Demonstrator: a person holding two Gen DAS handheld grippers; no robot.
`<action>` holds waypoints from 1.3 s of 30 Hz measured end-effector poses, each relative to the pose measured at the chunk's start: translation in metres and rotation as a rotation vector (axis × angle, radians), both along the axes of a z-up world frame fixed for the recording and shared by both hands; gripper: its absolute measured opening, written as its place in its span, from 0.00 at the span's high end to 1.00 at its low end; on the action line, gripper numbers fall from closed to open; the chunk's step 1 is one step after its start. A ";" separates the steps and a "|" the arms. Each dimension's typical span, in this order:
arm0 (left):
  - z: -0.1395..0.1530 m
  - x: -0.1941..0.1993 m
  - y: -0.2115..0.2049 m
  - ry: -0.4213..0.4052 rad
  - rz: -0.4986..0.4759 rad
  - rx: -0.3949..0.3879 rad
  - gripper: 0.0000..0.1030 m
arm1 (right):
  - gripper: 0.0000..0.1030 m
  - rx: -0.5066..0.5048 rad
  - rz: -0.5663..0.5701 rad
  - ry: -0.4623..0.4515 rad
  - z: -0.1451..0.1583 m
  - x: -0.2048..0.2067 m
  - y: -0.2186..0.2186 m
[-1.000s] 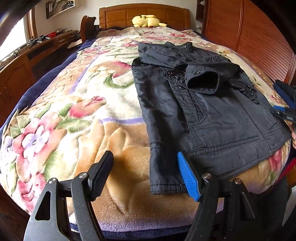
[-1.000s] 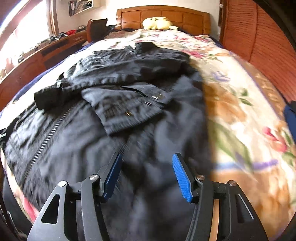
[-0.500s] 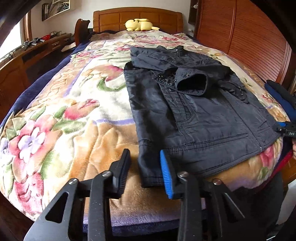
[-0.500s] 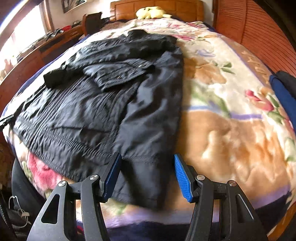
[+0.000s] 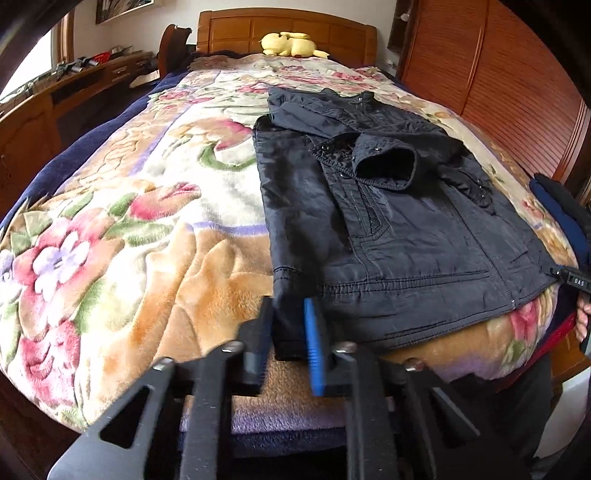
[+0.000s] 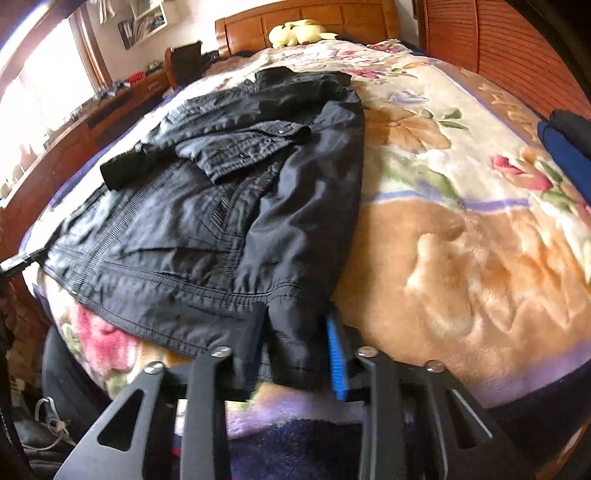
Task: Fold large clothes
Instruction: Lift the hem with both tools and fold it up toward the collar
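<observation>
A black jacket [image 5: 388, 221] lies on the flowered blanket [image 5: 110, 240] of a bed, partly folded, with a sleeve cuff laid across its front. My left gripper [image 5: 290, 338] is shut on the jacket's hem corner at the near edge of the bed. In the right wrist view the same jacket [image 6: 221, 206] lies to the left. My right gripper [image 6: 295, 354] has closed around the hem corner nearest to it, with the cloth between its fingers.
A yellow plush toy [image 5: 288, 44] sits at the wooden headboard [image 5: 288, 26]. Wooden slatted panels [image 5: 517, 92] run along the right of the bed. A wooden dresser [image 5: 55, 103] stands at the left. Dark blue clothing [image 6: 565, 147] lies at the bed's right edge.
Both grippers have moved down to the jacket's hem at the bed's near edge. Both were open and have closed on the hem corners.
</observation>
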State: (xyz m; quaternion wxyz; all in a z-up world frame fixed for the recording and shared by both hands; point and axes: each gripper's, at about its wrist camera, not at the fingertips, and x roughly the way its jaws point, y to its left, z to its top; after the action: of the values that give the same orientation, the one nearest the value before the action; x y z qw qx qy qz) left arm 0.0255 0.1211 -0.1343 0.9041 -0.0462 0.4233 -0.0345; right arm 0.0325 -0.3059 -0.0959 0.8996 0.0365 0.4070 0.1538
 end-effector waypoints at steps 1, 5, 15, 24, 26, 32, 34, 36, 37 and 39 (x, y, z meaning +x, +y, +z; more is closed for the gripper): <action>0.002 -0.002 -0.001 -0.007 -0.003 0.001 0.91 | 0.80 0.008 -0.003 -0.008 0.001 -0.002 0.000; 0.019 -0.011 -0.007 -0.068 -0.012 0.012 0.93 | 0.88 0.006 -0.015 -0.060 0.010 -0.013 0.004; 0.079 -0.039 -0.022 -0.243 -0.053 0.019 0.94 | 0.91 0.004 -0.012 -0.235 0.063 -0.055 0.008; 0.126 -0.076 -0.028 -0.364 -0.090 0.041 0.94 | 0.95 0.003 0.009 -0.353 0.101 -0.105 -0.004; 0.134 -0.082 -0.029 -0.385 -0.102 0.040 0.94 | 0.95 0.021 0.013 -0.362 0.104 -0.112 -0.008; 0.149 -0.091 -0.034 -0.436 -0.124 0.048 0.95 | 0.95 0.045 -0.002 -0.428 0.119 -0.132 -0.015; 0.155 -0.095 -0.034 -0.455 -0.129 0.051 0.95 | 0.95 0.045 0.004 -0.450 0.125 -0.141 -0.017; 0.159 -0.098 -0.033 -0.469 -0.135 0.051 0.95 | 0.95 0.042 0.011 -0.471 0.130 -0.146 -0.017; 0.162 -0.100 -0.033 -0.476 -0.137 0.052 0.95 | 0.95 0.042 0.013 -0.478 0.131 -0.149 -0.016; 0.164 -0.102 -0.032 -0.483 -0.142 0.055 0.95 | 0.95 0.044 0.023 -0.490 0.134 -0.151 -0.016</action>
State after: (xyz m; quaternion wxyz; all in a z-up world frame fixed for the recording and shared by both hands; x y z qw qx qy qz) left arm -0.0766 0.0896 0.0300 0.9753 0.0179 0.1979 -0.0962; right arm -0.1183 -0.3220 0.0382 0.9687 0.0129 0.1734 0.1770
